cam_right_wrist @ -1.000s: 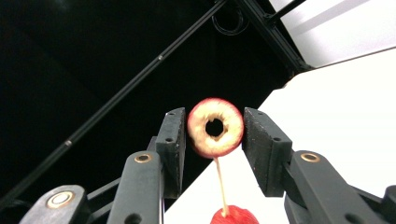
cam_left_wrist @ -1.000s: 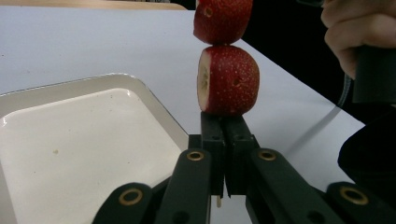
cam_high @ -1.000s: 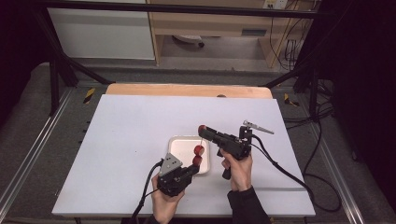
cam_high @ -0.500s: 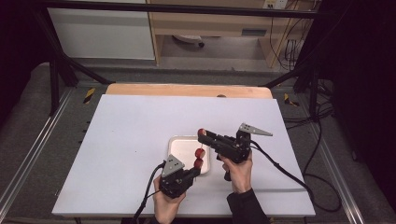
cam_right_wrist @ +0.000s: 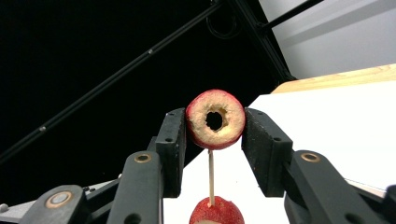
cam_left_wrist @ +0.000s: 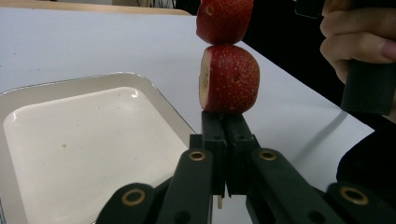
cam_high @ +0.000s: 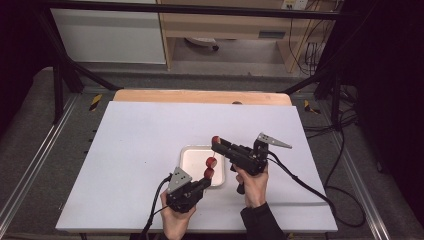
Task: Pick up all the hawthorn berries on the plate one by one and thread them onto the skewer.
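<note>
A thin wooden skewer [cam_right_wrist: 211,175] stands upright over a white tray [cam_high: 192,156]. My left gripper [cam_high: 204,181] is shut on the skewer's lower end [cam_left_wrist: 219,201], just under two red fruit pieces [cam_left_wrist: 229,79] threaded on it. These two pieces [cam_high: 210,167] show one above the other in the high view. My right gripper [cam_high: 217,142] comes in from the right and is shut on a third, cored red fruit piece [cam_right_wrist: 229,126]. That piece [cam_high: 216,139] sits at the skewer's top, its hole facing the right gripper view. The tray [cam_left_wrist: 93,140] is bare.
The white table [cam_high: 150,135] stretches wide to the left and back of the tray, with a wooden strip [cam_high: 200,96] along its far edge. Cables trail from both grippers toward the table's near edge. Black frame bars stand behind the table.
My right gripper has rolled a little and shifted slightly with the cored piece above the skewer. The left gripper and the two threaded pieces have hardly moved.
</note>
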A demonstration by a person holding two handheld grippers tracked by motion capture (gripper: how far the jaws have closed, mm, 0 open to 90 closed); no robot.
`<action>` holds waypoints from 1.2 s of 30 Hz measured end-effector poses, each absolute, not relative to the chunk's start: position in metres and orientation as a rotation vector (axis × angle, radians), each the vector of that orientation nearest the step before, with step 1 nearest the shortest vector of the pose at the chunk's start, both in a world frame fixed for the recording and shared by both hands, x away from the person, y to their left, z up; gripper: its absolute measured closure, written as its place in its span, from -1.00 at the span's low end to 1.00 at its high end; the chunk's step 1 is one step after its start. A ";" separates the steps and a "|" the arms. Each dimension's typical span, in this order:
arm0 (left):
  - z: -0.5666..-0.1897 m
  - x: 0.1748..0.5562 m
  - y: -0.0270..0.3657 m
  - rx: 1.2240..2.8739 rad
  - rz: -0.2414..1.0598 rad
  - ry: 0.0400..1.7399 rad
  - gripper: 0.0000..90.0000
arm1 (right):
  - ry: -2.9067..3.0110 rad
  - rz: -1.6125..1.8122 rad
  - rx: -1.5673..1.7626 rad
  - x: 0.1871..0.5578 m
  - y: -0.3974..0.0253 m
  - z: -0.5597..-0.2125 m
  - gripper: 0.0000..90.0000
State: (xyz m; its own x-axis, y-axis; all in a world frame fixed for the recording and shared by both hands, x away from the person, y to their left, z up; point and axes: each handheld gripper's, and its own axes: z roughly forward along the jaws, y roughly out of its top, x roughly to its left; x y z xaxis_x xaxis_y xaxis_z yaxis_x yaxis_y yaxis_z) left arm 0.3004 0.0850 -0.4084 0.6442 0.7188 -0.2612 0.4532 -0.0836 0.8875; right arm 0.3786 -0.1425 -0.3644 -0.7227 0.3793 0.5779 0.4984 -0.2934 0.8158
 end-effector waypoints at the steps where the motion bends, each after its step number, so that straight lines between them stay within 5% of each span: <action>1: -0.409 0.301 0.085 1.733 0.296 0.961 0.98 | -1.819 -2.175 -1.133 0.379 -0.143 -0.364 0.29; 14: -0.415 0.304 0.090 1.914 0.325 0.901 0.98 | -2.142 -1.996 -1.020 0.390 -0.149 -0.347 -0.15; 21: -0.417 0.305 0.096 1.968 0.352 0.860 0.98 | -2.215 -1.798 -1.026 0.399 -0.147 -0.349 -0.01; 26: -0.419 0.305 0.098 1.969 0.351 0.861 0.98 | -2.174 -1.756 -1.031 0.403 -0.145 -0.351 0.35; 36: -0.424 0.305 0.099 1.931 0.306 0.899 0.98 | -2.124 -1.856 -1.086 0.402 -0.148 -0.348 0.38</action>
State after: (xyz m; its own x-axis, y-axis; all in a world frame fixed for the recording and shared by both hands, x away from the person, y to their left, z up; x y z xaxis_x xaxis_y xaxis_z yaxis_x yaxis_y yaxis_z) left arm 0.3052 0.0991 -0.4238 0.6983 0.6997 -0.1513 0.4618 -0.2788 0.8420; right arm 0.4024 -0.1481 -0.3483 -0.7354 0.4303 0.5234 0.5763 -0.0090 0.8172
